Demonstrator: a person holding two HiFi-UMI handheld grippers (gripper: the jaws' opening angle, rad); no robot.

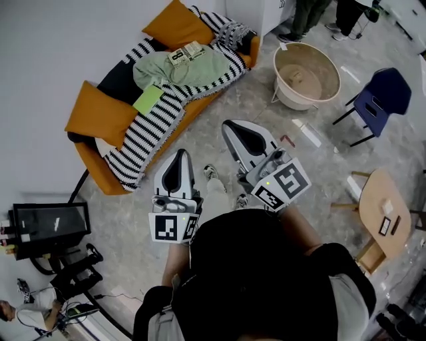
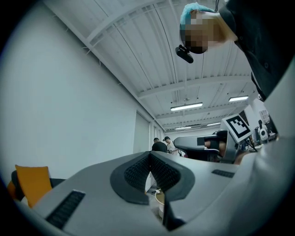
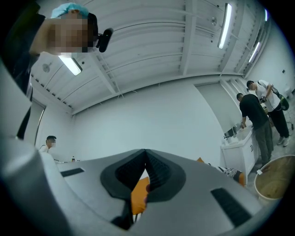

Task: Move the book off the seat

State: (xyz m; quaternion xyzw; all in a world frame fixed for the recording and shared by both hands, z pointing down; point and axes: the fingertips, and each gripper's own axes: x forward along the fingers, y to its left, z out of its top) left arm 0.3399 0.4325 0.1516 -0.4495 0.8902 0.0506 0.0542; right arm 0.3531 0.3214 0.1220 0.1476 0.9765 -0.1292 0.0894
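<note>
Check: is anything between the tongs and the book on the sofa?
Nothing visible. The light green book lies uncovered on the striped blanket, beside the green garment. Both the left tongs and right tongs are shut, empty, short of the sofa.

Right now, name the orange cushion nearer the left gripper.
The orange cushion at the sofa's near, lower-left end; the other cushion sits at its far end.

sofa seat (image 1: 197, 110): mostly under the striped blanket (image 1: 153, 126) and green cloth (image 1: 180, 70).
people (image 1: 309, 16): cut off by the top edge, legs only.
orange cushion (image 3: 139, 196): a sliver past my right jaws.
</note>
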